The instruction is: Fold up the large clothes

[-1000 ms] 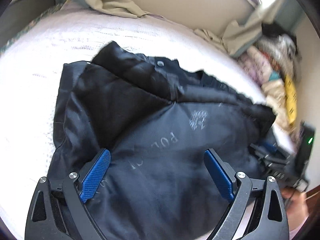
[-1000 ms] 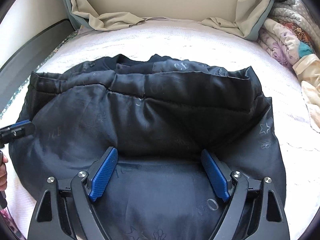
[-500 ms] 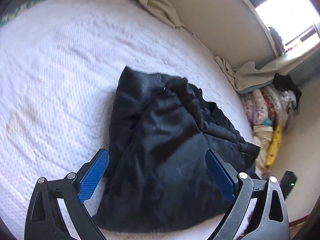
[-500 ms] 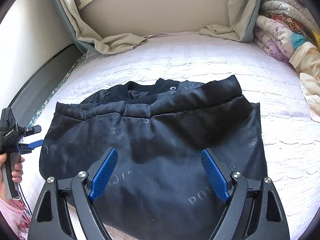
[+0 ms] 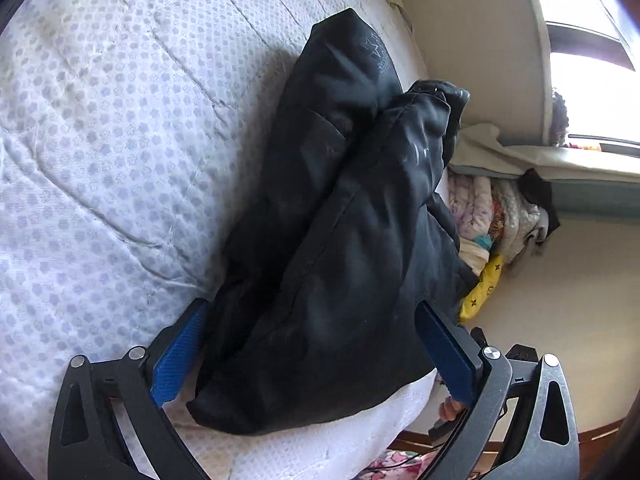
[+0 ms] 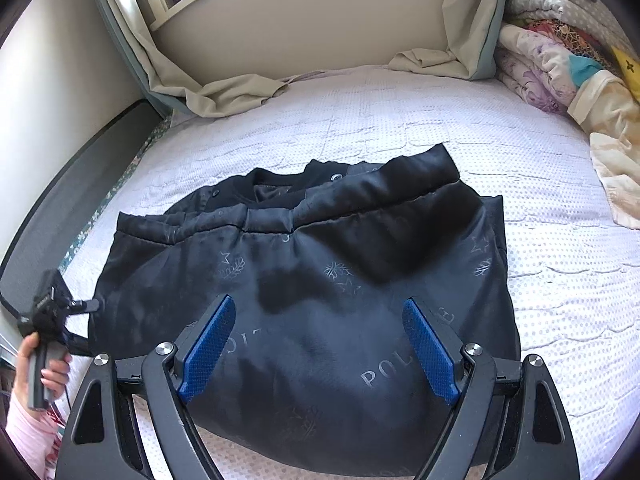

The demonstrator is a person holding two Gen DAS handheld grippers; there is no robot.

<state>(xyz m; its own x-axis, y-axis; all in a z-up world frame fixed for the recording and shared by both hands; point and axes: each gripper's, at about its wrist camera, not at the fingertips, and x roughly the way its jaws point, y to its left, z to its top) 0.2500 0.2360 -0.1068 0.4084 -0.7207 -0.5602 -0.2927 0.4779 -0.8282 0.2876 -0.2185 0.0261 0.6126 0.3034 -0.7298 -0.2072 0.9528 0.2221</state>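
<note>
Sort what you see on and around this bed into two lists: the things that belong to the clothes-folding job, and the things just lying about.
Part of the job:
- black jacket
- left gripper, open
- right gripper, open

Just lying about:
- pile of quilts and clothes
- beige curtain
- white bed cover, only the work surface

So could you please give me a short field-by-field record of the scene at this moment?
garment: black jacket, folded, lying on the bed
surface: white quilted bedspread
left gripper: open, jaws just widened, at the jacket's edge, not gripping
right gripper: open, above the jacket
background: pile of bedding beside the beige curtain
</note>
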